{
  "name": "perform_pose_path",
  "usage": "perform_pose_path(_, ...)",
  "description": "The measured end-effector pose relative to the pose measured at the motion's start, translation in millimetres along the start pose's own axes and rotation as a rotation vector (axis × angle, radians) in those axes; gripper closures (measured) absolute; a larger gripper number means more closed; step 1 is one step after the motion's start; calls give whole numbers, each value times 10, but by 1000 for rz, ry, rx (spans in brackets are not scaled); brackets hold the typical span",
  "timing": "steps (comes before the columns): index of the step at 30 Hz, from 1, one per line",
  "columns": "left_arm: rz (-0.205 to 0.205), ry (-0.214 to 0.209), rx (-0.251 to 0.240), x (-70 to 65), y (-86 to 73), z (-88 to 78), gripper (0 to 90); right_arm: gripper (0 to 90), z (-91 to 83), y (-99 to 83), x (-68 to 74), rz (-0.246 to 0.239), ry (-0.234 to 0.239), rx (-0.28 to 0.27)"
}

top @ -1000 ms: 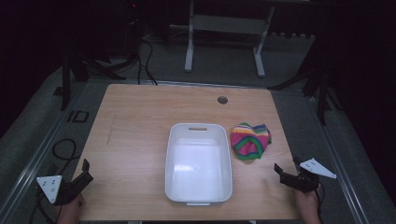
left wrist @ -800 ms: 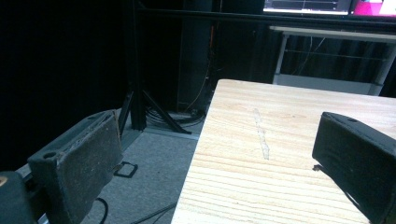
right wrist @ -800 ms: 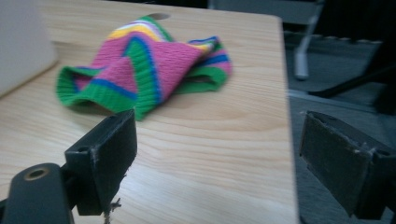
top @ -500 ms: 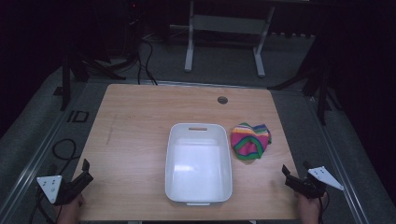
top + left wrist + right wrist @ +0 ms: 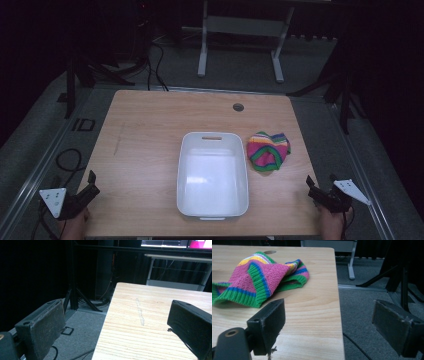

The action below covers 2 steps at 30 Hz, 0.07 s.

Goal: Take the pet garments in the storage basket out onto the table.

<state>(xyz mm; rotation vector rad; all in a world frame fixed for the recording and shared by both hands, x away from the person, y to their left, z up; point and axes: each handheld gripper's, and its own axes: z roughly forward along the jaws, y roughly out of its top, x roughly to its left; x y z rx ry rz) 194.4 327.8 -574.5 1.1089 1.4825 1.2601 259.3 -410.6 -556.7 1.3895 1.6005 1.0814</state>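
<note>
— Two hand-held grippers, both at the near corners of the table [image 5: 150, 130]. Where does each one sit?

— Seen from above, the left hand-held gripper [image 5: 90, 186] hangs at the near left corner, just off the table's left edge, with its grey three-cornered plate behind it. The right hand-held gripper [image 5: 311, 187] sits at the near right corner, right at the table's edge.

— Are the jaws spread or pressed together?

— Spread, on both. In the left gripper view the left hand-held gripper [image 5: 115, 322] has one jaw over the grey floor and the other over the wood, with a wide gap between them. In the right gripper view the right hand-held gripper [image 5: 329, 322] straddles the table's right edge the same way, one jaw above the wood, one above the carpet. Neither pinches anything.

— And the cloth?

— The knitted cloth [image 5: 267, 150] lies crumpled on the table, striped pink, green, blue and yellow. It is just beside the right wall of the white bin [image 5: 182, 170], which stands at the middle of the table. The right gripper view shows the knitted cloth [image 5: 259, 277] ahead of the jaws, near but apart from them.
</note>
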Motion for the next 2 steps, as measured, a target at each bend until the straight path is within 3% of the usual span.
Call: perform_pose_path(2,0,0,0,0,0,0,19,126,7,3,13,-15,0,9)
